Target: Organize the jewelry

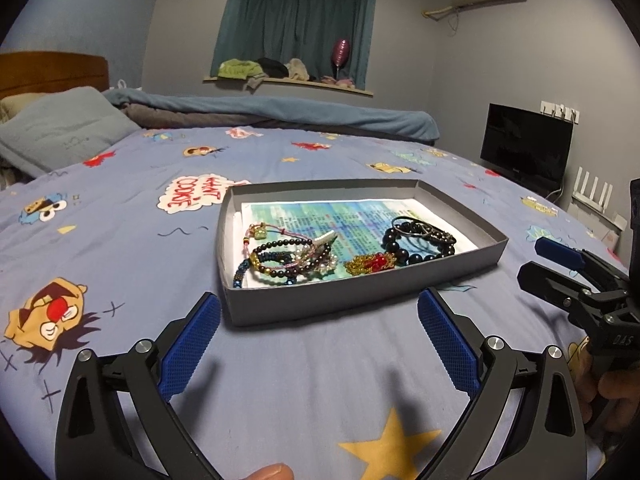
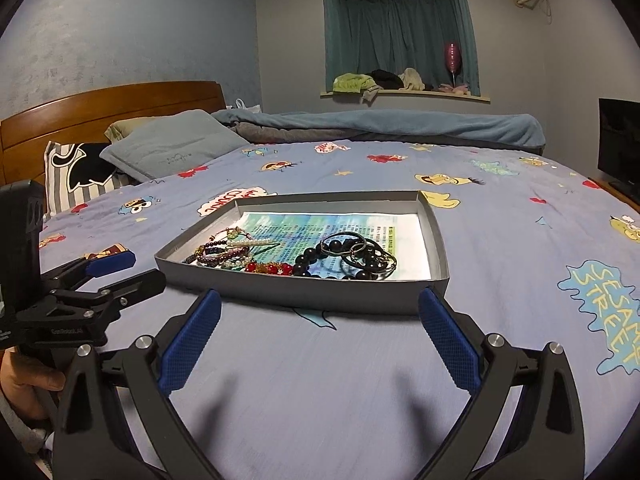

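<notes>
A shallow grey box (image 1: 340, 298) lies on the bed, lined with a printed paper sheet (image 1: 320, 216). Inside it, a tangle of beaded bracelets (image 1: 280, 260) lies at the left, a red and gold bead piece (image 1: 372, 264) in the middle, and black bead bracelets with metal rings (image 1: 420, 240) at the right. The box (image 2: 304, 292) and the black beads (image 2: 352, 256) also show in the right wrist view. My left gripper (image 1: 319, 312) is open and empty just in front of the box. My right gripper (image 2: 320, 312) is open and empty, also just short of the box.
The bed has a blue cartoon-print sheet (image 1: 120, 216). Pillows (image 2: 172, 148) and a wooden headboard (image 2: 112, 108) are at the left, a rolled blue blanket (image 1: 280, 110) along the far side. A dark monitor (image 1: 524, 144) stands beyond the bed at the right.
</notes>
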{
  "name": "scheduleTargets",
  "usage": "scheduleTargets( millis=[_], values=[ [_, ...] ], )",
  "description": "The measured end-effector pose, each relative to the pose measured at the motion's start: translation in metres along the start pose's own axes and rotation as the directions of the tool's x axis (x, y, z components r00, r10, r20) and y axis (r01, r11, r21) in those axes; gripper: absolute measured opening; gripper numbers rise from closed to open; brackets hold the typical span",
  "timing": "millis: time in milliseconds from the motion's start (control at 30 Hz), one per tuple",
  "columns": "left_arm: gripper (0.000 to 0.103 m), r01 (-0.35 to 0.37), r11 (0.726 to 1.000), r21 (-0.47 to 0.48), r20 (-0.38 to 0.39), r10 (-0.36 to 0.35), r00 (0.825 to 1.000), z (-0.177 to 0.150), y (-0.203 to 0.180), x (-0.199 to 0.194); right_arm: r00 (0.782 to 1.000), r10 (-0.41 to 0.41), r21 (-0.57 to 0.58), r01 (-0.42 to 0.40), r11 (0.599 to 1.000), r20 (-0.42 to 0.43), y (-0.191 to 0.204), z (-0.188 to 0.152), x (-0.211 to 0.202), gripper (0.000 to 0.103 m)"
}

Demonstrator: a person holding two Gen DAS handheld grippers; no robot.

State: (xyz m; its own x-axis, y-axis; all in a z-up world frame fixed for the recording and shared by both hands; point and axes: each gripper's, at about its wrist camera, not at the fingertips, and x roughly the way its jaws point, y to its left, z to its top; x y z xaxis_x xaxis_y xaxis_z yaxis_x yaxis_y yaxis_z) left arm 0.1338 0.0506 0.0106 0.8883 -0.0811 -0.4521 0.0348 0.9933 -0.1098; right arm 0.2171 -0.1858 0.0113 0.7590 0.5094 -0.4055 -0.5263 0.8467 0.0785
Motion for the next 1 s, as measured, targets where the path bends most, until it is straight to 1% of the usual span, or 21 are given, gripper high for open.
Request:
scheduleTargets(
  millis=[433,1000],
  values=[
    [0.098,0.001,1.0,0.007,0.033,-0.001,0.999,0.0002,-0.001,-0.0063,1.0,-0.005,0.011,0.004,1.0,0.018,-0.0006,-0.0017,-0.0055,0.098],
    [0.098,0.001,1.0,0.008,0.034,-0.001,0.999,0.0001,-0.0008,-0.0061,1.0,-0.005,0.011,0.005,1.0,0.018,-0.0004,-0.0021,-0.0057,0.098]
  ],
)
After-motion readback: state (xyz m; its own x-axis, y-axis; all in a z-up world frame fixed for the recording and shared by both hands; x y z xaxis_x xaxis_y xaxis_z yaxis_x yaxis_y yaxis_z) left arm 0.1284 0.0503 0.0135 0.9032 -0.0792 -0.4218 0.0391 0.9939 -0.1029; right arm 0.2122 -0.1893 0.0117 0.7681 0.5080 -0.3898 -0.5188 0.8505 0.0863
